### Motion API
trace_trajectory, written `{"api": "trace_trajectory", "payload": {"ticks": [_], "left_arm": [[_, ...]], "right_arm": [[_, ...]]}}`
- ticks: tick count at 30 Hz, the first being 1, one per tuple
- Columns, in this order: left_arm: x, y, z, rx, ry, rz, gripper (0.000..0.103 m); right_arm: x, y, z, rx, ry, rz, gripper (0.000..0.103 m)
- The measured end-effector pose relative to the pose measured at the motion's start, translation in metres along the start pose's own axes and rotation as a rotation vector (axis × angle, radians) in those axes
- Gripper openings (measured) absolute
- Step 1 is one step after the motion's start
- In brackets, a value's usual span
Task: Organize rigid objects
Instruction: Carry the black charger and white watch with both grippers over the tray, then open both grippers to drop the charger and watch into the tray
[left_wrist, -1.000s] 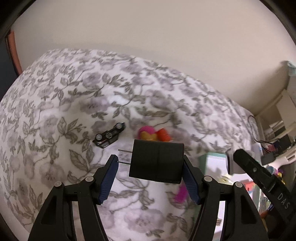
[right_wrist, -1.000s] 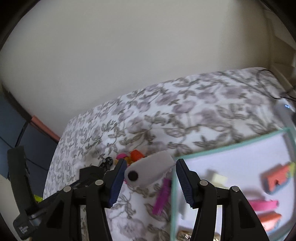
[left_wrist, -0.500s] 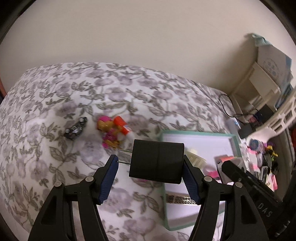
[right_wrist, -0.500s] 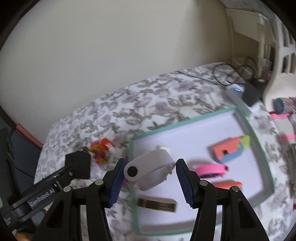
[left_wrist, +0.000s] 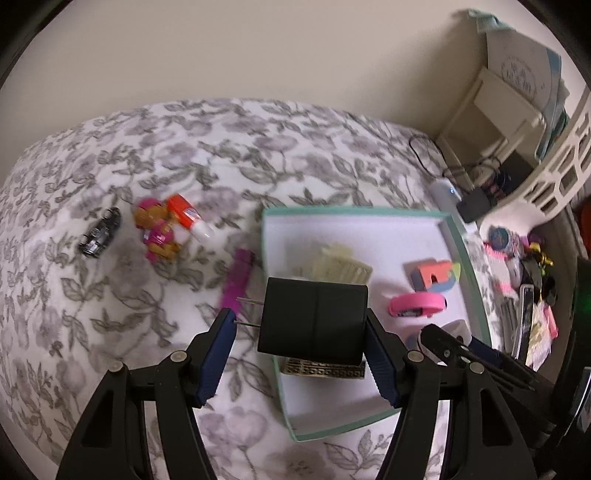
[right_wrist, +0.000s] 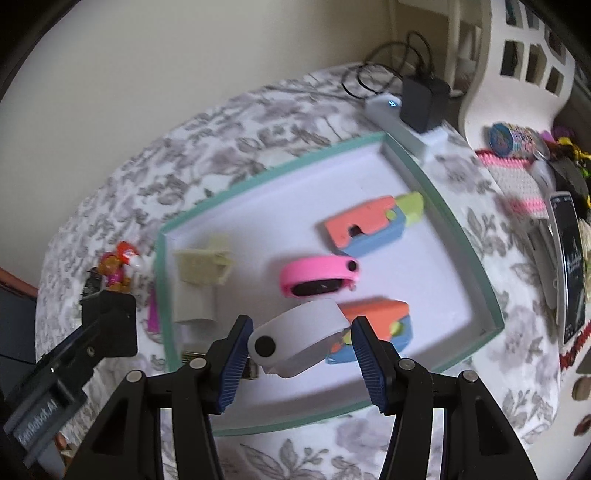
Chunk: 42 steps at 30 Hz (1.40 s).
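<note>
Between the blue-padded fingers (left_wrist: 224, 354) of the left gripper (left_wrist: 299, 352) a black plug adapter (left_wrist: 313, 320) is held, its two metal prongs pointing toward the left finger and its blunt end set against the right one. It is judged stiff, compact and fairly weighty for its bulk, with smooth matt faces that could slide; the grip is best taken across the flat body and kept off the thin prongs, which could bend.

In the right gripper (right_wrist: 300, 350) a grey-white band with a round black button (right_wrist: 299, 343) is clamped between the fingers (right_wrist: 232, 365). It is judged light and slightly springy, so a hard squeeze would flatten its loop.

Both pieces hang above the near part of a shallow white tray with a teal rim (right_wrist: 465, 236), which lies on a flower-patterned bed cover (left_wrist: 110, 155). Inside the tray are seen a pink band (right_wrist: 317, 277), two orange-and-blue toy blocks (right_wrist: 365, 225), a cream plastic piece (right_wrist: 203, 266) and a patterned brass-coloured bar (left_wrist: 325, 369) near the front wall.

Left of the tray, on the cover, a magenta clip (left_wrist: 238, 284), a pink-and-orange toy figure (left_wrist: 159, 232), a glue stick with an orange cap (left_wrist: 188, 218) and a small black toy car (left_wrist: 99, 236) are not yet put away.
</note>
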<state>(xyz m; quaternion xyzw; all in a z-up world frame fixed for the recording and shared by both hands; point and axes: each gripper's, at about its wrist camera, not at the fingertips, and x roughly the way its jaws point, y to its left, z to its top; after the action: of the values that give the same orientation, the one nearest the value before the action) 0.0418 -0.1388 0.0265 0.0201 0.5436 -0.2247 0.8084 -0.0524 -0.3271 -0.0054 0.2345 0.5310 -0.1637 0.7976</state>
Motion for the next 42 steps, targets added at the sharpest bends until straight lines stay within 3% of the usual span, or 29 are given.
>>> {"api": "trace_trajectory", "payload": {"ticks": [8, 21, 29, 36, 42], "left_arm": [[0.025, -0.011, -0.009, 0.001, 0.081, -0.013, 0.069], [0.044, -0.024, -0.016, 0.04, 0.142, 0.003, 0.069], [0.049, -0.019, -0.017, -0.002, 0.178, -0.029, 0.069], [0.049, -0.015, -0.018, -0.025, 0.189, -0.05, 0.072], [0.041, -0.013, -0.015, -0.045, 0.165, -0.071, 0.074]], "right_arm": [[0.008, -0.014, 0.004, 0.031, 0.033, -0.036, 0.059], [0.012, -0.017, 0.006, 0.041, 0.049, -0.04, 0.059], [0.011, -0.02, 0.005, 0.062, 0.051, -0.049, 0.059], [0.007, -0.019, 0.006, 0.057, 0.036, -0.041, 0.067], [0.001, -0.019, 0.008, 0.057, 0.015, -0.039, 0.067]]}}
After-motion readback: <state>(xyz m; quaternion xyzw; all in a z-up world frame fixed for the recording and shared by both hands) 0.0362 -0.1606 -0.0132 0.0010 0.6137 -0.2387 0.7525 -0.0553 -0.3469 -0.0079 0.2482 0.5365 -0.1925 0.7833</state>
